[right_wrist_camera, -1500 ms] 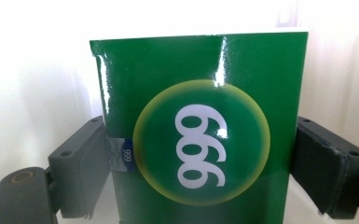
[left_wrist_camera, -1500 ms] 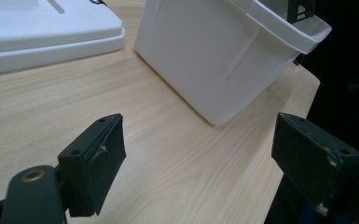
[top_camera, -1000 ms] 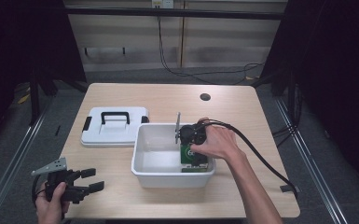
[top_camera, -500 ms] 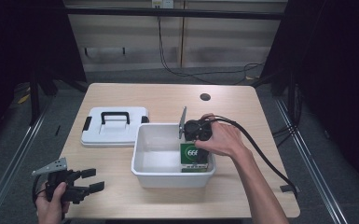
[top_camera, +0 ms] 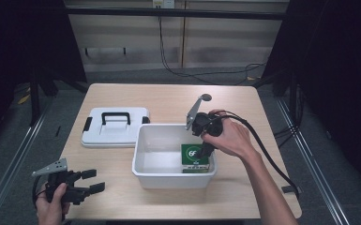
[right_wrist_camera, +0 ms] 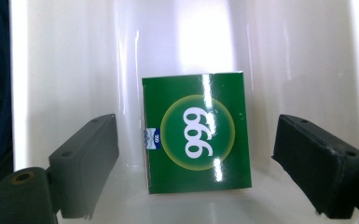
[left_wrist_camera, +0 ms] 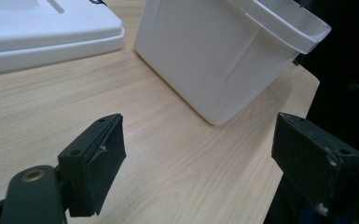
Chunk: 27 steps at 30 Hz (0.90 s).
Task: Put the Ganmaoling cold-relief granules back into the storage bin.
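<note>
1. The wooden table (top_camera: 244,108) carries everything, its pale grain bare along the far edge.
2. A white plastic bin (top_camera: 169,171) stands open-topped at the table's middle; its glossy inner walls throw bright glare in the right gripper view.
3. A flat white lid (top_camera: 115,133) with a black handle lies just beside the bin, on its left.
4. The right gripper (right_wrist_camera: 196,154) points down into the bin's right end, held by a hand (top_camera: 232,138). Its jaws stand wide apart, gripping nothing, one on each side of the box without touching it.
5. The left gripper (left_wrist_camera: 200,154) rests low near the table's front left corner, well apart from the bin, jaws spread wide and empty.
6. The green box (right_wrist_camera: 196,133) lies on the bin floor at its right end: a glossy square face, a lighter green ring, white "999" printed sideways, a small blue label at one edge.
</note>
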### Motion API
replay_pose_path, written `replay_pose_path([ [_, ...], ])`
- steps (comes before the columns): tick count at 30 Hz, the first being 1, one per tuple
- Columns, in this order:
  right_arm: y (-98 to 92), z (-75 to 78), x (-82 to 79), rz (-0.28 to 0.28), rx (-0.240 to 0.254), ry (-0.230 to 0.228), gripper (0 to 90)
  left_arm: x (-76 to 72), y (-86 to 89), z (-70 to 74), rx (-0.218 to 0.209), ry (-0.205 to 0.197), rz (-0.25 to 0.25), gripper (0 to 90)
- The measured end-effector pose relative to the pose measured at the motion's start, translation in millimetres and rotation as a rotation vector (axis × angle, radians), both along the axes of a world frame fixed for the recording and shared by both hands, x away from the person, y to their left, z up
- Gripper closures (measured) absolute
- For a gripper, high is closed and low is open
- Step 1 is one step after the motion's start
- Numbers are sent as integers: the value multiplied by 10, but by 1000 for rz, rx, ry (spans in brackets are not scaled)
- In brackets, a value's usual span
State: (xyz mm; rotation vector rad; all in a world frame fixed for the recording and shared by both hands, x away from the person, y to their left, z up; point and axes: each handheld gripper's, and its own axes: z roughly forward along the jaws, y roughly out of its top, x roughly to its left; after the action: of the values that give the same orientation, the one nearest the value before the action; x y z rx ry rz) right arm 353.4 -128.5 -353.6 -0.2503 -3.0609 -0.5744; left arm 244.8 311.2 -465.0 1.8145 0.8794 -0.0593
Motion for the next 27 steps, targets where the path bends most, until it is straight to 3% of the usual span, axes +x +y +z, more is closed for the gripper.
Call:
replay_pose_path([
  [7, -197, 84, -64, -56, 102, -13, 138, 0, -1, -2, 2, 2, -2, 173],
  [9, -329, 90, -97, -78, 186, -13, 143, -1, -4, -2, -1, 3, 0, 173],
  [10, -329, 90, -97, -78, 186, -13, 143, -1, -4, -2, -1, 3, 0, 173],
  [11, -434, 81, -129, -117, 234, -43, 139, 3, -2, -4, 4, 3, -2, 173],
  [16, -629, 79, -207, -174, 292, -58, 139, 3, 3, -5, 3, 2, 1, 174],
  [17, -737, 85, -265, -183, 346, -85, 137, 6, 10, -4, 6, 1, 3, 173],
  [27, -1085, -35, -514, -287, 451, -170, 134, 1, 6, -4, 6, 3, 6, 173],
])
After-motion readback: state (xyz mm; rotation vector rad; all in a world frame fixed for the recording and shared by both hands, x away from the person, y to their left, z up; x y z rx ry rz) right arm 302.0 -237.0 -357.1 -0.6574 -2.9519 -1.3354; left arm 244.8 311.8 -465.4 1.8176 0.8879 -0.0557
